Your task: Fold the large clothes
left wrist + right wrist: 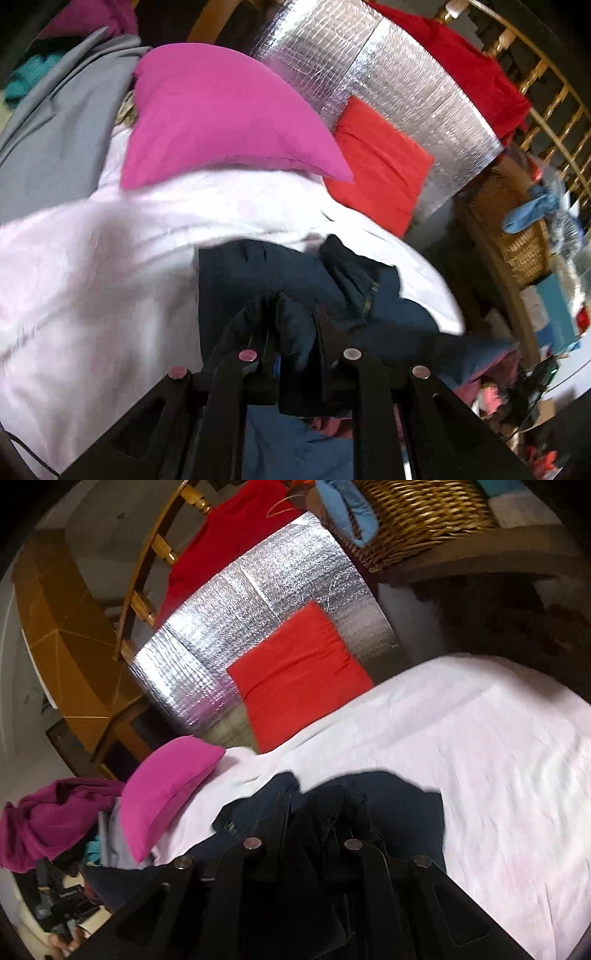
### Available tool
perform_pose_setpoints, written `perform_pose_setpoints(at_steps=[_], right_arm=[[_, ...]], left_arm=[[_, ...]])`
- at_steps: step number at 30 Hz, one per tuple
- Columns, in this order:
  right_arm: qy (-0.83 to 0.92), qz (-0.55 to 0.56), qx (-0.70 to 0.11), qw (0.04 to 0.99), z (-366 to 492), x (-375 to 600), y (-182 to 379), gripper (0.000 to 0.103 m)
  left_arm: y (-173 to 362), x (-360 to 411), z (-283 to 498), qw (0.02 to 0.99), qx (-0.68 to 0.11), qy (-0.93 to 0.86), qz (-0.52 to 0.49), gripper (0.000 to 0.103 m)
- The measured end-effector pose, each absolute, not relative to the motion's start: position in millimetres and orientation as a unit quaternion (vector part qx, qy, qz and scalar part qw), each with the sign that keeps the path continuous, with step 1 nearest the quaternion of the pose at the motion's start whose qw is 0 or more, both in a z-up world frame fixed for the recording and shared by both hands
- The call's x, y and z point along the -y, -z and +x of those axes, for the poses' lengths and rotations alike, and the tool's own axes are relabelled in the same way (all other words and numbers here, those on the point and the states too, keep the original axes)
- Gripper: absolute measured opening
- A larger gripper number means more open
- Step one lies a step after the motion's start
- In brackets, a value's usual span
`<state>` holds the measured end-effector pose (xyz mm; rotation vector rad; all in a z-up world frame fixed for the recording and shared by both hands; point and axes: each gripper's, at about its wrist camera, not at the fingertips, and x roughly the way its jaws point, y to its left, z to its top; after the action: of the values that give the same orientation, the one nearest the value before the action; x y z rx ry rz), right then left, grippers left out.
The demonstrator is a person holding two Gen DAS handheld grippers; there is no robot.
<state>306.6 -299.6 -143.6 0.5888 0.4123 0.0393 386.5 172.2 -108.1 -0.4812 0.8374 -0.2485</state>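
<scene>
**Two grippers pinched on one dark navy garment, over the bed**

Both sets of fingers are fully closed on cloth. My left gripper (299,321) has a bunched fold of the navy garment (388,317) clamped between its fingers; a short zip shows on the fabric just right of the fingertips. My right gripper (317,805) is pinched on another bunch of the same navy garment (406,812). The rest of it trails down onto the pale pink sheet (480,757) covering the bed, roughly mid-mattress.

Containers:
- Wicker basket (424,520) at top right of the right wrist view, on a dark shelf. A light blue cloth (351,513) sits just beside its left side; I can't tell if it is inside or only leaning on it. Contents of the basket are not visible.
- Same wicker basket (517,240) in the left wrist view, blue cloth above it.

Around the garment: magenta pillow (221,118) on the sheet, red cushion (299,672) leaning on a silver foil panel (221,627), grey garment (55,140) at the left edge, purple clothing (48,819) heaped beside the bed.

Writing: none I can read; both views are motion-blurred.
</scene>
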Motion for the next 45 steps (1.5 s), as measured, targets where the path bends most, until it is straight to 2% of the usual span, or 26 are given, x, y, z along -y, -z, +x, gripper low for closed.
perform_pose_setpoints(at_steps=[7, 9, 11, 12, 13, 14, 15, 16, 17, 18, 19, 21, 24, 28, 30, 33, 39, 45], right_arm=[[-0.006, 0.279, -0.207, 0.938, 384.7, 302.2, 168.3, 0.013], [-0.008, 0.306, -0.229, 0.924, 401.3, 310.2, 184.9, 0.016], [-0.026, 0.359, -0.247, 0.900, 412.9, 324.8, 203.1, 0.028], [-0.038, 0.383, -0.250, 0.888, 415.3, 332.1, 209.7, 0.031], [-0.055, 0.417, -0.248, 0.873, 416.4, 342.4, 215.7, 0.039], [-0.070, 0.452, -0.239, 0.857, 415.0, 352.9, 218.6, 0.055], [-0.083, 0.484, -0.219, 0.843, 409.5, 363.5, 218.4, 0.067], [-0.084, 0.503, -0.197, 0.837, 400.0, 370.4, 217.0, 0.086], [-0.080, 0.521, -0.163, 0.834, 388.8, 379.5, 213.0, 0.089], [-0.080, 0.535, -0.115, 0.833, 372.0, 390.0, 205.6, 0.089], [-0.083, 0.537, -0.101, 0.834, 364.6, 395.0, 200.6, 0.089], [-0.072, 0.526, -0.114, 0.839, 350.6, 403.6, 184.1, 0.089], [-0.042, 0.512, -0.115, 0.850, 326.2, 405.9, 169.3, 0.089], [-0.033, 0.489, -0.185, 0.851, 304.8, 393.8, 165.3, 0.089], [-0.015, 0.467, -0.220, 0.856, 288.2, 383.2, 174.5, 0.089], [-0.019, 0.493, -0.257, 0.831, 271.0, 376.6, 200.1, 0.089], [-0.035, 0.513, -0.305, 0.802, 231.7, 345.2, 226.3, 0.089], [-0.050, 0.556, -0.344, 0.755, 251.8, 315.7, 258.0, 0.089]], left_arm=[[134.5, -167.1, 461.0, 0.872, -0.421, 0.101, -0.228, 0.017], [145.4, -165.4, 476.7, 0.866, -0.433, 0.099, -0.232, 0.018], [156.4, -166.5, 486.3, 0.855, -0.443, 0.106, -0.249, 0.020], [161.5, -169.1, 489.7, 0.847, -0.446, 0.111, -0.268, 0.025], [166.5, -176.2, 490.4, 0.835, -0.442, 0.122, -0.305, 0.032], [168.0, -180.9, 489.2, 0.827, -0.437, 0.130, -0.329, 0.038], [168.8, -188.4, 486.4, 0.813, -0.426, 0.145, -0.369, 0.052], [165.9, -198.3, 479.6, 0.799, -0.401, 0.164, -0.416, 0.063], [161.5, -203.0, 474.0, 0.797, -0.384, 0.169, -0.434, 0.066], [150.5, -210.5, 460.2, 0.803, -0.348, 0.169, -0.453, 0.073], [139.2, -214.7, 446.7, 0.820, -0.321, 0.154, -0.448, 0.083], [119.8, -216.7, 418.4, 0.850, -0.296, 0.112, -0.422, 0.089], [113.3, -206.8, 377.9, 0.858, -0.312, 0.096, -0.396, 0.089], [130.8, -193.6, 322.9, 0.859, -0.340, 0.066, -0.377, 0.089], [145.0, -190.6, 305.3, 0.855, -0.361, 0.044, -0.369, 0.089], [170.4, -191.7, 273.8, 0.843, -0.363, 0.034, -0.395, 0.089], [196.0, -179.3, 279.9, 0.821, -0.418, 0.043, -0.386, 0.089], [225.0, -175.9, 292.3, 0.784, -0.455, 0.035, -0.421, 0.089]])
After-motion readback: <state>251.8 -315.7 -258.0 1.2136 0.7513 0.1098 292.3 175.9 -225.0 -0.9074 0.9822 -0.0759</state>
